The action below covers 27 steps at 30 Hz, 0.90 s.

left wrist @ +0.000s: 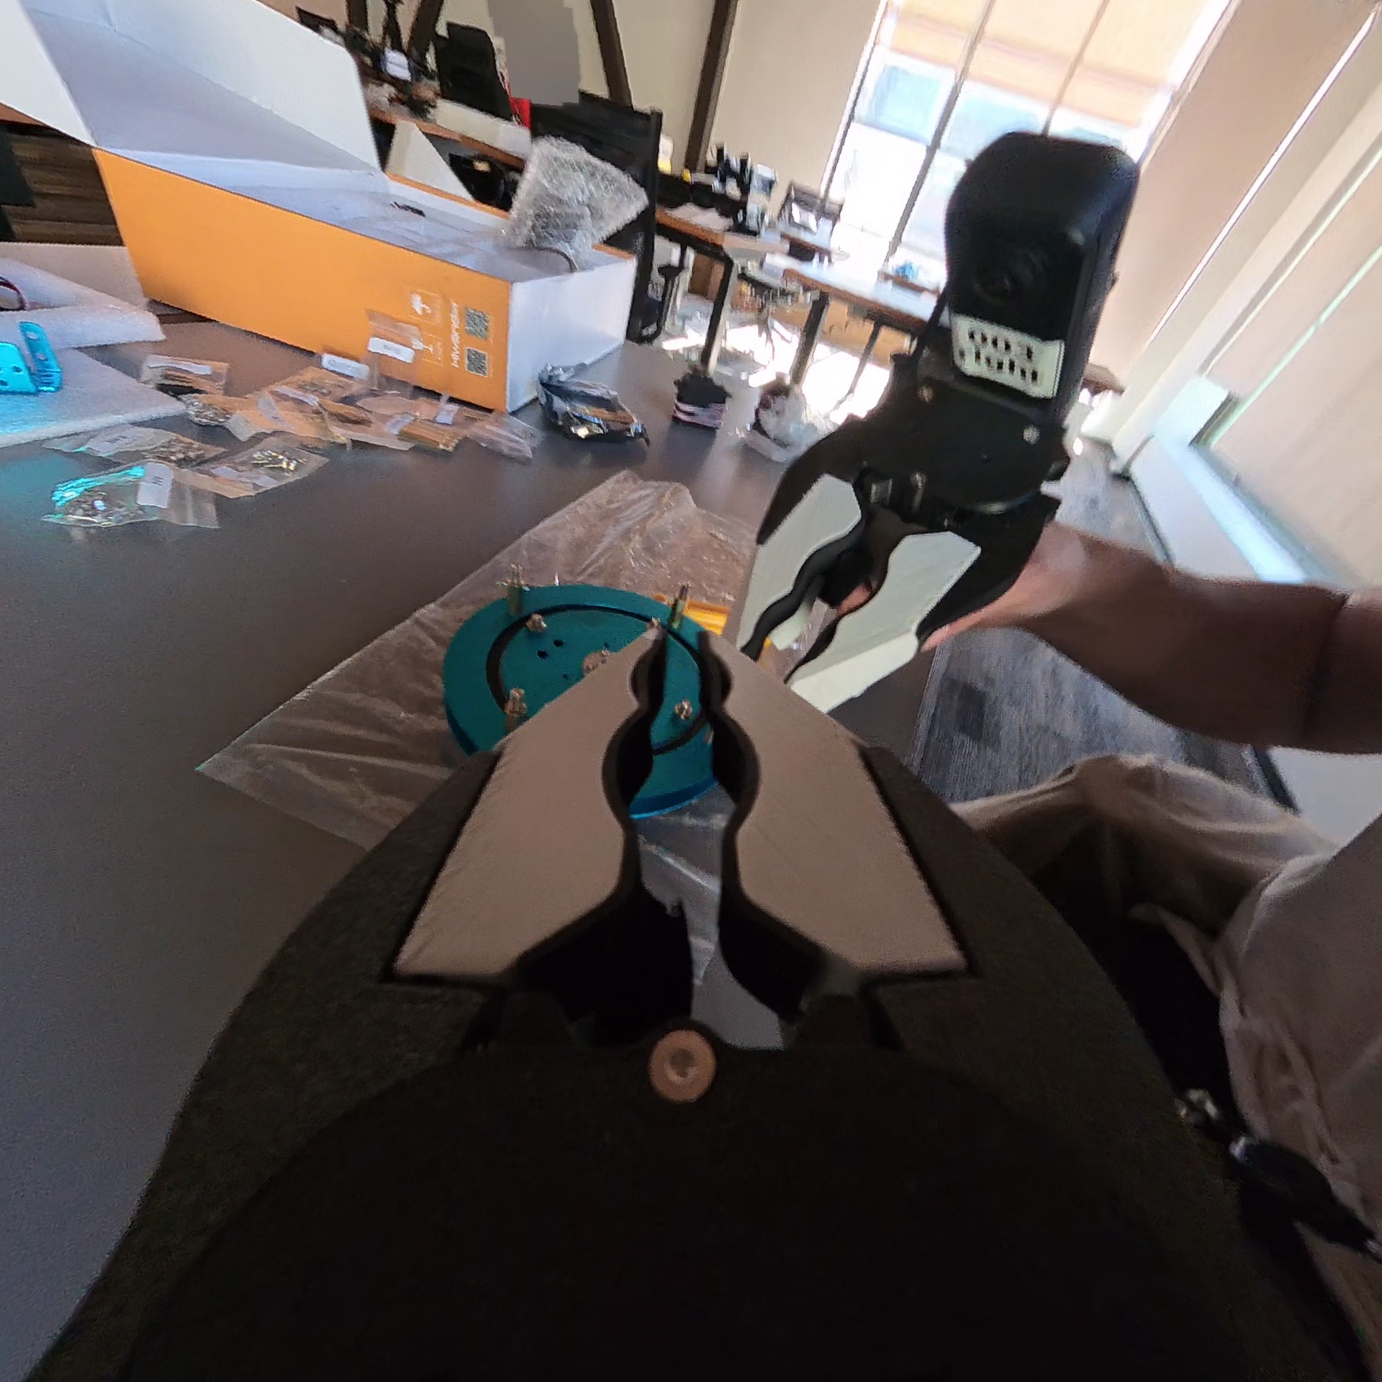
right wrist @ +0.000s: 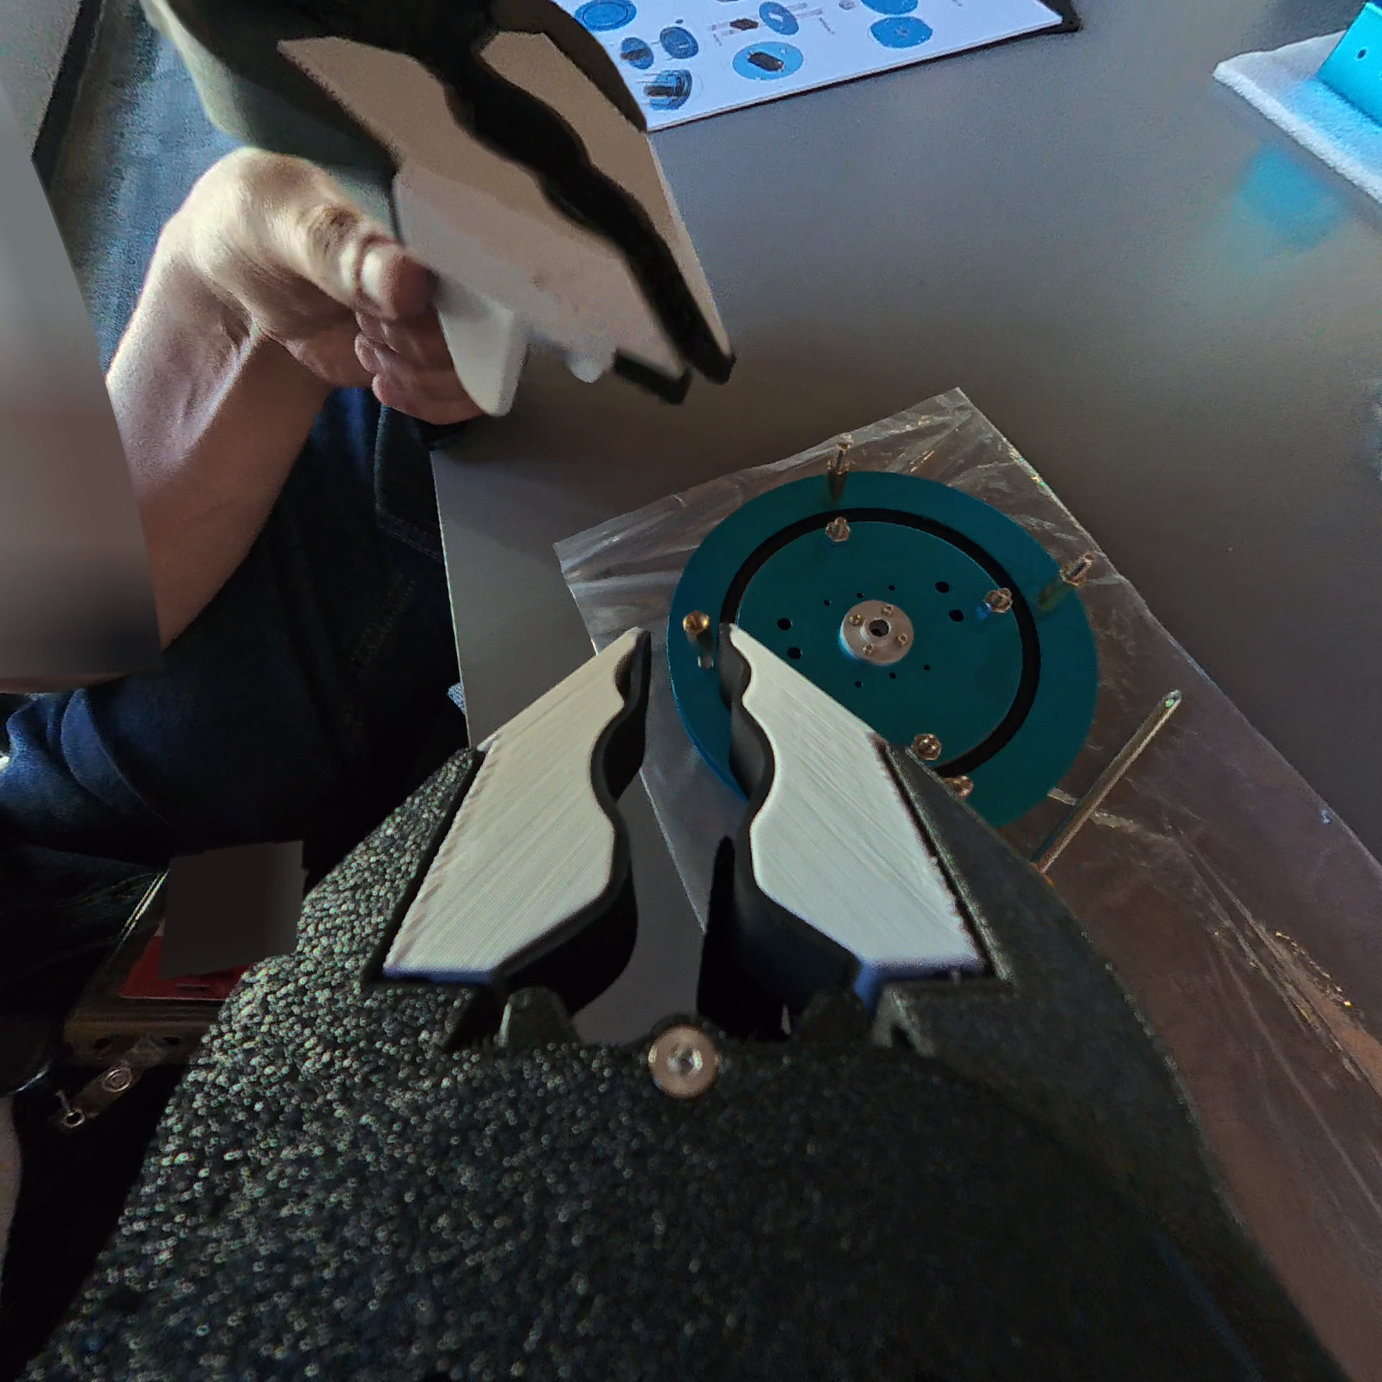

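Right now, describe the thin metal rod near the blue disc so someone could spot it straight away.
Find the grey table, then the clear plastic bag spread on it under the round blue disc. The thin metal rod lies flat on that bag beside the disc's rim. Unlike the short brass standoffs standing on the disc, it is long, slim and lying down.

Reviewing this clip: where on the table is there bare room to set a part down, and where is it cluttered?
Bare grey table lies between the plastic sheet under the blue disc and the small parts bags. Another open stretch sits between the disc and the instruction sheet. It is crowded near the orange box and around the disc, where both grippers hover.
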Motion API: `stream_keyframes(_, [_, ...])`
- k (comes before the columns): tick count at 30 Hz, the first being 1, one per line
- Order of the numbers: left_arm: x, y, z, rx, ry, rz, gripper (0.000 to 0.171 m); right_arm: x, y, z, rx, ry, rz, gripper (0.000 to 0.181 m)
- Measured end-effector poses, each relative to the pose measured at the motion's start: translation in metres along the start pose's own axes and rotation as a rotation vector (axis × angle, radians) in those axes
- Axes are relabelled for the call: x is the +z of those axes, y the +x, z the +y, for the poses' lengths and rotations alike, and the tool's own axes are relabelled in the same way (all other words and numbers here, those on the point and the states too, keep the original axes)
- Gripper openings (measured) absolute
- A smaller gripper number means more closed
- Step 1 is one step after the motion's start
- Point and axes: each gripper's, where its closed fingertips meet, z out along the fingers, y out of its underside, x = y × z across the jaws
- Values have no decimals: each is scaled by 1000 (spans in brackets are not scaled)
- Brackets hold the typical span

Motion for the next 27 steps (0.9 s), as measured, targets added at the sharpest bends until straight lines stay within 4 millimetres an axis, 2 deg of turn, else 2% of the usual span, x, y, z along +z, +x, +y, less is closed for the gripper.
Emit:
stream_keyframes(2, [3, 3, 11, 106, -82, -38, 20, 0, -1, 1, -15, -5, 0, 20])
stream_keyframes(5, [1, -4, 23, 262, -172, -153, 32, -3, -3, 2, -23, 12, -14, 30])
stream_keyframes(10, [11, -2, 48, 370, -330, -186, 62, -5, -18, 4, -51, 16, -156, 72])
stream_keyframes(16, [28, 1, 42, 376, -303, -189, 64, -6, -21, 2, -64, 29, -229, 75])
stream_keyframes(27, [36, -12, 42, 356, -327, -225, 61, -3, -30, 1, -85, 21, -318, 74])
